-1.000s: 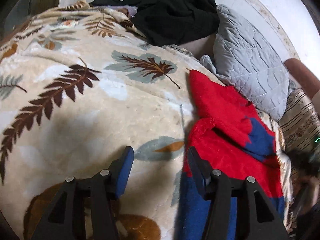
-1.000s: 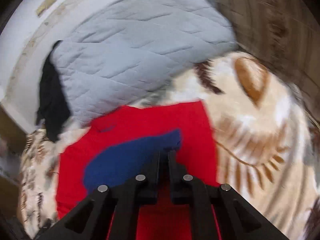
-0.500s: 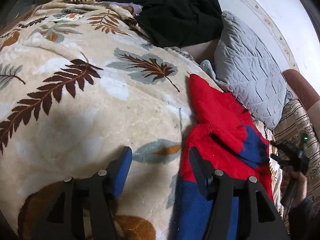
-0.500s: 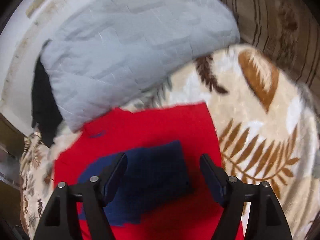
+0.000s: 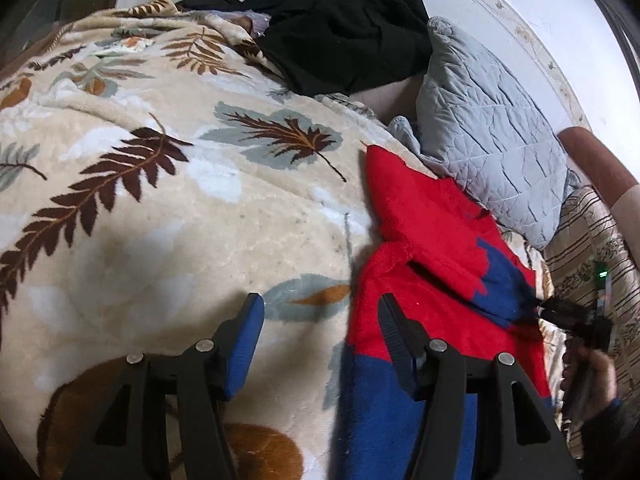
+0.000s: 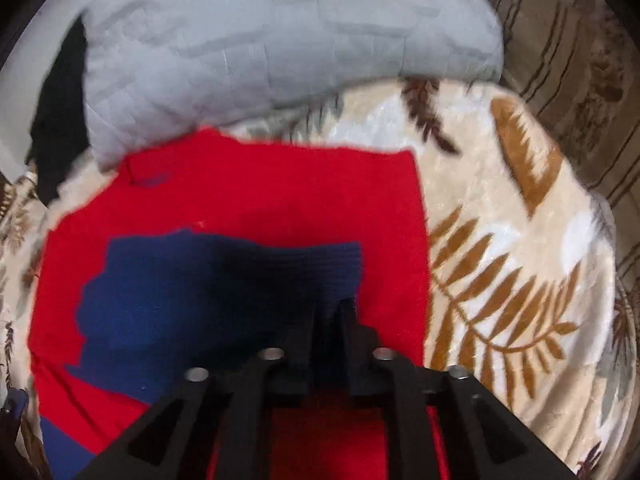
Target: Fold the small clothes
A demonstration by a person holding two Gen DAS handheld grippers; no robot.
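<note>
A red and blue sweater (image 5: 436,240) lies spread on a cream fleece blanket (image 5: 160,208) printed with brown and grey-blue leaves, which covers the bed. In the left wrist view the garment sits to the right of the blanket's middle, its red upper part reaching up toward a grey quilted pillow (image 5: 488,140) and its blue lower band running down under the right-hand finger of the left tool (image 5: 320,320). That tool is spread wide, its blue-padded fingers (image 5: 248,336) apart and holding nothing; one finger hangs over bare blanket, the other over the sweater's left edge where the red cloth is bunched into a small roll. The right tool (image 6: 330,312) is pressed together on a fold of the sweater's blue cuff (image 6: 224,296), which lies across the red body of the garment; the cloth darkens and puckers just in front of the tips. From the left wrist view the same tool (image 5: 560,314) shows at the sweater's far right edge, gripped by the person's hand (image 5: 588,376). A black garment (image 5: 344,28) is heaped at the head of the bed, touching the pillow's upper end, and a brown striped cloth (image 6: 560,32) lies beyond the blanket on the pillow's other side.
</note>
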